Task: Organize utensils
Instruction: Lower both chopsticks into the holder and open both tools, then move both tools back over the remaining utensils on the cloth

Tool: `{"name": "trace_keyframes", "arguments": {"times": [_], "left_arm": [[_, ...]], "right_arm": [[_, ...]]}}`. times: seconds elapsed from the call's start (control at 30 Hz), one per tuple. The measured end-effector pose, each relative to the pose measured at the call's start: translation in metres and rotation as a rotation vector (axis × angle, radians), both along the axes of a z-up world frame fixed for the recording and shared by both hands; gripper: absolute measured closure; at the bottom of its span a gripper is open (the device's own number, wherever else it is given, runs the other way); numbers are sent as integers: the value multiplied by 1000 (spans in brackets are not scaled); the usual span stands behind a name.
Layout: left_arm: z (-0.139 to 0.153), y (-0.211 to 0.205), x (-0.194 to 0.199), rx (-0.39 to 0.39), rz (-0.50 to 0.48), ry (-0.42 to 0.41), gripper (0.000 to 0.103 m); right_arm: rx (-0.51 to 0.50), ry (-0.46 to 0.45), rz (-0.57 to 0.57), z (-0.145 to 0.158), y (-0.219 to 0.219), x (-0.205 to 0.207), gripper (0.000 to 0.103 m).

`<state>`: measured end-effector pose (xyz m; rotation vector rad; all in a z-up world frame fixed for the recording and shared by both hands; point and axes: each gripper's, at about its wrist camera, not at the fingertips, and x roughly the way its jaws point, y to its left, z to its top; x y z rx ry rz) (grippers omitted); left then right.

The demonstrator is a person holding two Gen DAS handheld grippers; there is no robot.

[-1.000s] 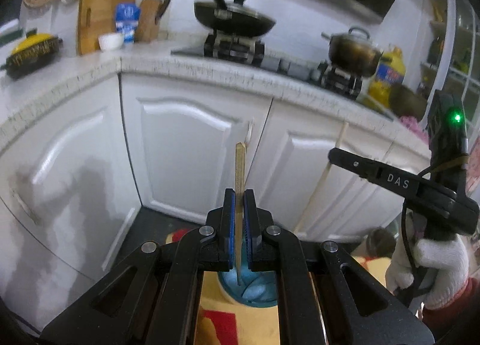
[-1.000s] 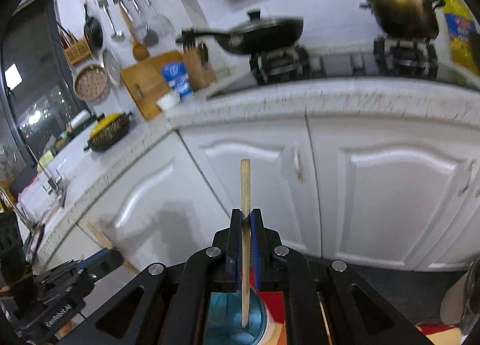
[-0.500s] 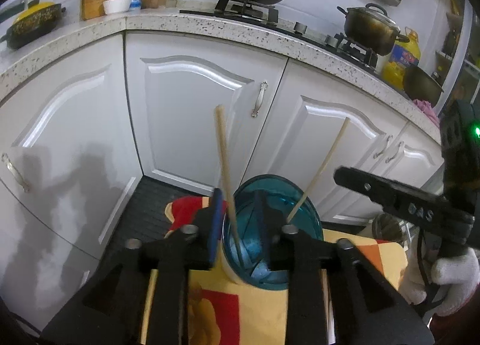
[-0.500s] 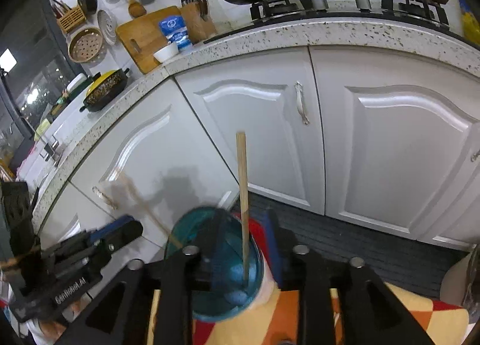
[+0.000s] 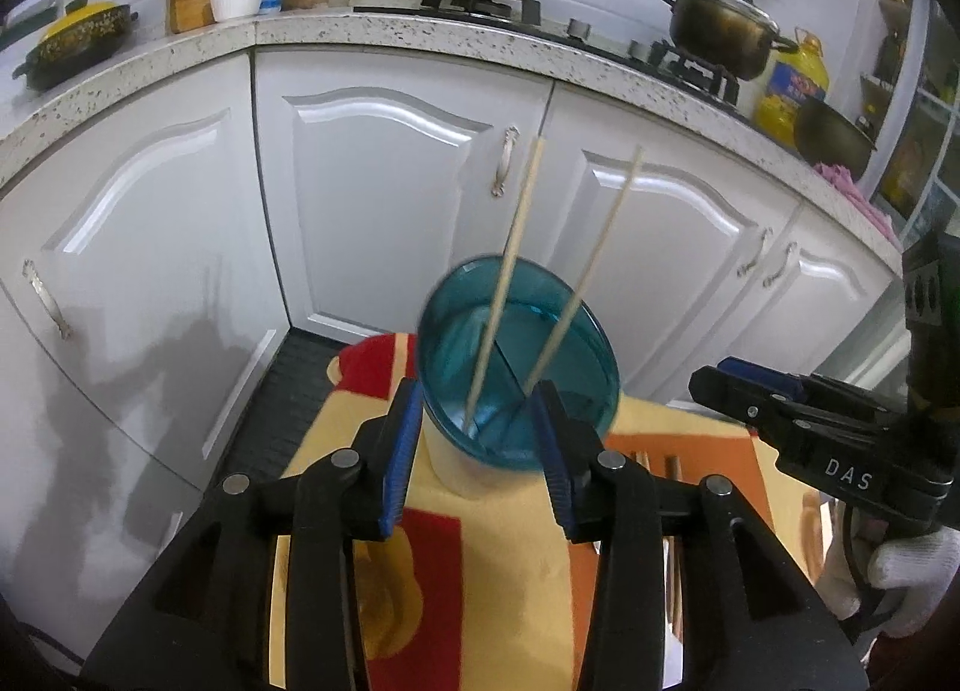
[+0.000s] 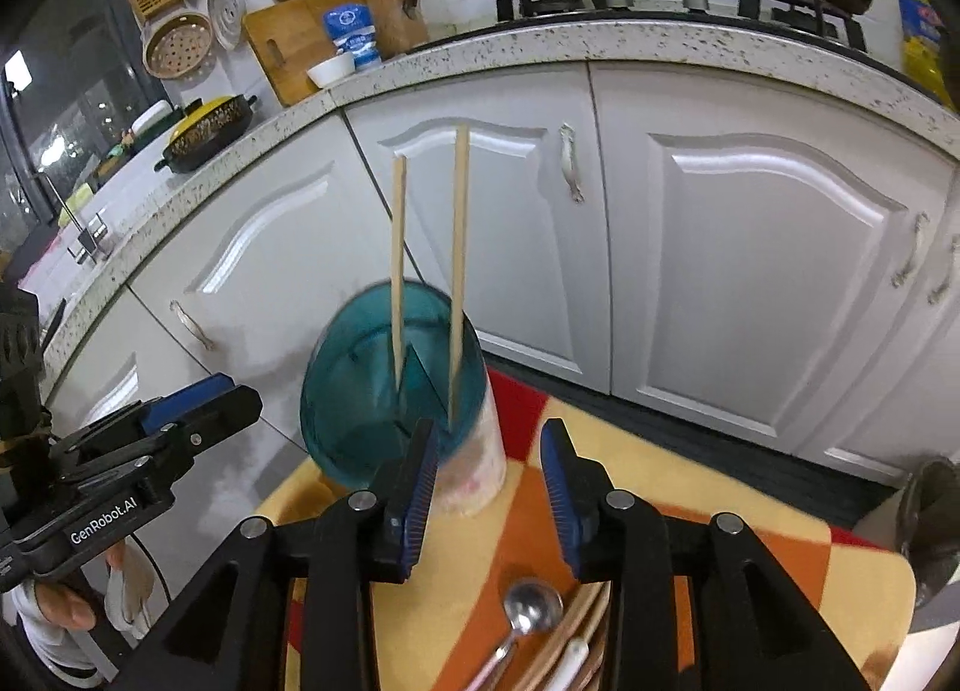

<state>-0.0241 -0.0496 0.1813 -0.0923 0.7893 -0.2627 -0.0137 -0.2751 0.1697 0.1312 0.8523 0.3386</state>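
The left gripper point(image 5: 477, 445) hangs just in front of the blue-topped utensil cup point(image 5: 516, 367), its blue pads spread and opening, pinching nothing. Two wooden chopsticks point(image 5: 510, 277) stand tilted inside that cup, which sits on a red, yellow and orange cloth point(image 5: 480, 571). To the right, the right gripper point(image 6: 489, 481) is likewise parted and opening, empty, near the cup's rim. Below it on the cloth lie a metal spoon point(image 6: 528, 619) and more utensils, partly hidden. White cabinet doors point(image 6: 750, 247) stand behind.
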Motion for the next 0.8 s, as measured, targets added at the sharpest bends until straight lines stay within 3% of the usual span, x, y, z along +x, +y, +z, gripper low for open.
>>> {"name": "trace_keyframes", "arguments": {"times": [0.23, 0.47, 0.63, 0.8], "left_arm": [[-14, -17, -22, 29, -34, 11, 63], [-34, -23, -42, 32, -47, 57, 61], [-57, -22, -50, 32, -41, 127, 61], [-74, -23, -56, 44, -46, 172, 61]], "right_arm": [[-6, 53, -39, -18, -22, -37, 64], [-52, 181, -84, -68, -47, -74, 61], [-100, 268, -73, -106, -38, -83, 61], [-147, 299, -40, -127, -17, -80, 60]]}}
